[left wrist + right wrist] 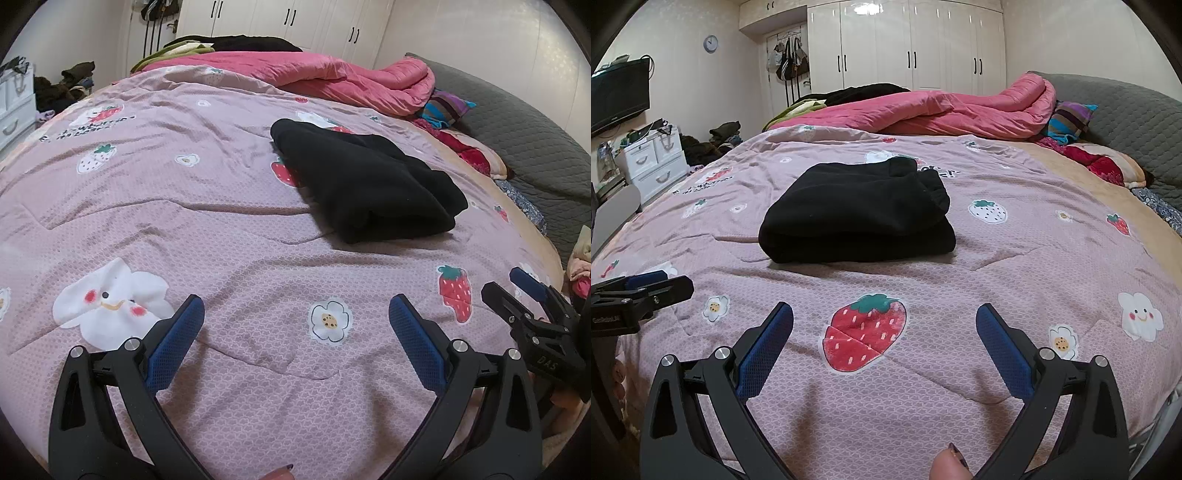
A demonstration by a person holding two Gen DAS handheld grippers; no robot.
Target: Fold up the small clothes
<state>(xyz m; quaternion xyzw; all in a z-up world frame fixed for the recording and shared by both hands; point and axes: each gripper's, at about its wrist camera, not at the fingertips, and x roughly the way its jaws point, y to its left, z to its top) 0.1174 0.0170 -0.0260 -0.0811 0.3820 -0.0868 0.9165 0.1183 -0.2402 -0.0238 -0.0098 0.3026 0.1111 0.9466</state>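
The black garment (857, 214) lies folded into a thick, compact bundle on the bed (1015, 258), out past both grippers and touched by neither. The left gripper (295, 321) hovers over the pink strawberry quilt (184, 192) with its fingers spread wide and empty; the right gripper (884, 325) does the same, just beside it. Judging by the loose cuffed end on top of the bundle, a careless nudge or one-sided grab could spill the upper layers and undo the fold, and the soft quilt gives little support
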